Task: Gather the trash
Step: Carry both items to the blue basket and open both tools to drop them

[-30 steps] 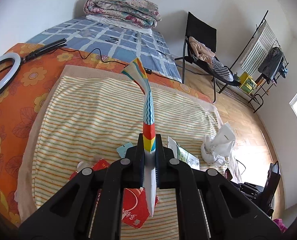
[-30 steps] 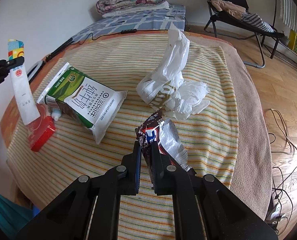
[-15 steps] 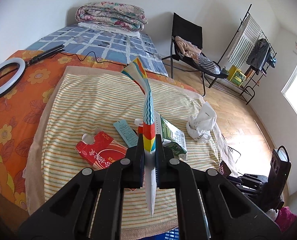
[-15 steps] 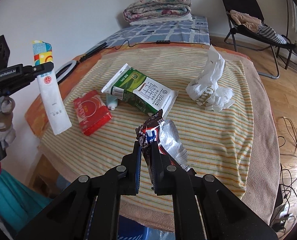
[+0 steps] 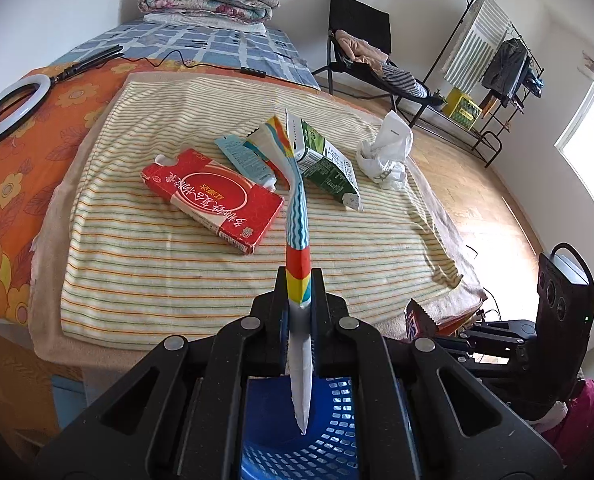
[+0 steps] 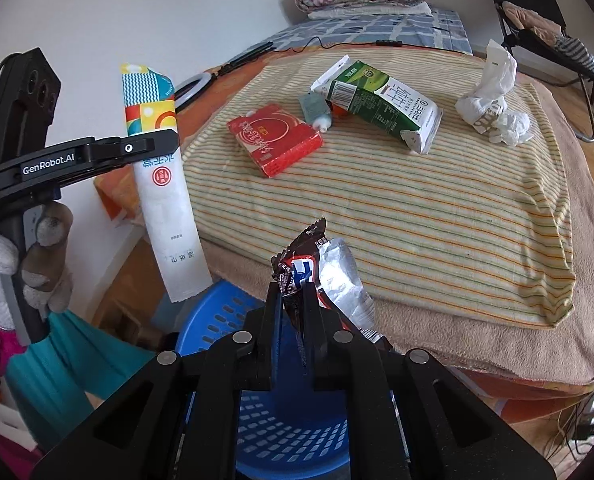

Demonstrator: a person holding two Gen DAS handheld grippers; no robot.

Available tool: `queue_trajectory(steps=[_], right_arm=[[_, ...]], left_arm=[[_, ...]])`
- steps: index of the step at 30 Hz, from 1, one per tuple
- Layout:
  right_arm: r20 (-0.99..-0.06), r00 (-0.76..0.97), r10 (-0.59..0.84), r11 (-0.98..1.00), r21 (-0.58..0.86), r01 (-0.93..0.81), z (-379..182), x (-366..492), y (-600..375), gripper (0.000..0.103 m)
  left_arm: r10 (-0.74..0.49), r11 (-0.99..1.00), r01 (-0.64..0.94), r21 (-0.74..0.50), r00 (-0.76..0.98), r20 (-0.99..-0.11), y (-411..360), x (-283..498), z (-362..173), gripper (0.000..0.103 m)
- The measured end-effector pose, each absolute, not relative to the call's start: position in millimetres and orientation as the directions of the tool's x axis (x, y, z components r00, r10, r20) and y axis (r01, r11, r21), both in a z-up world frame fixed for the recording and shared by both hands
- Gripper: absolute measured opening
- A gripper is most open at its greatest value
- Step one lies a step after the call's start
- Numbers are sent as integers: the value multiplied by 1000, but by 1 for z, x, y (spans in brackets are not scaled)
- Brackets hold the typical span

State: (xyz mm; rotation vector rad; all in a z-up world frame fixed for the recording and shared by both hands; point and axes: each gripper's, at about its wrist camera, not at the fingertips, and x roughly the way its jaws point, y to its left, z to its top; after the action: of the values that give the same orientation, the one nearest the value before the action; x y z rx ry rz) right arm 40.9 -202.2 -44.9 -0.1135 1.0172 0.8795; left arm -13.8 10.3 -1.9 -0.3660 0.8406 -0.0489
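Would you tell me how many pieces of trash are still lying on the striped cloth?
4: red box, tube beside it, green carton, crumpled white bag. More may hide behind the carton.

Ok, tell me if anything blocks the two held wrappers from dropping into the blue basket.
Nothing visible does. The left gripper holds the long paper sleeve and the right gripper holds the chocolate wrapper, both above the open blue basket, with only air beneath them.

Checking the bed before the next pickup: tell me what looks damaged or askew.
The green milk carton lies on its side, top torn open. The red box has a ripped corner. A crumpled white bag slumps nearby. Nothing looks spilled.
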Motion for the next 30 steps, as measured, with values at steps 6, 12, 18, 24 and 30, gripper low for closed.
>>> queue_trajectory(steps=[6,12,18,24,30], right_arm=[[-802,180,570,657,314,-685,-65,22,-203,8],[-821,141,554,655,325,-682,-83,10,-204,8],[-839,118,532,658,321,-681,-97,3,-204,10],[-850,112,514,664,312,-680,-103,2,-204,10],[-869,99,485,672,299,-677,-113,3,-198,11]], left_arm=[[-205,942,-86,-326,621,-757,-6,-32,-30,6],[-212,951,-71,-302,561,-800,-19,-42,-58,6],[-206,958,-61,-280,534,-820,-26,-49,-72,6],[-209,963,-45,-265,497,-842,-35,-52,-87,6],[-195,970,-39,-241,469,-861,-39,-55,-98,31]])
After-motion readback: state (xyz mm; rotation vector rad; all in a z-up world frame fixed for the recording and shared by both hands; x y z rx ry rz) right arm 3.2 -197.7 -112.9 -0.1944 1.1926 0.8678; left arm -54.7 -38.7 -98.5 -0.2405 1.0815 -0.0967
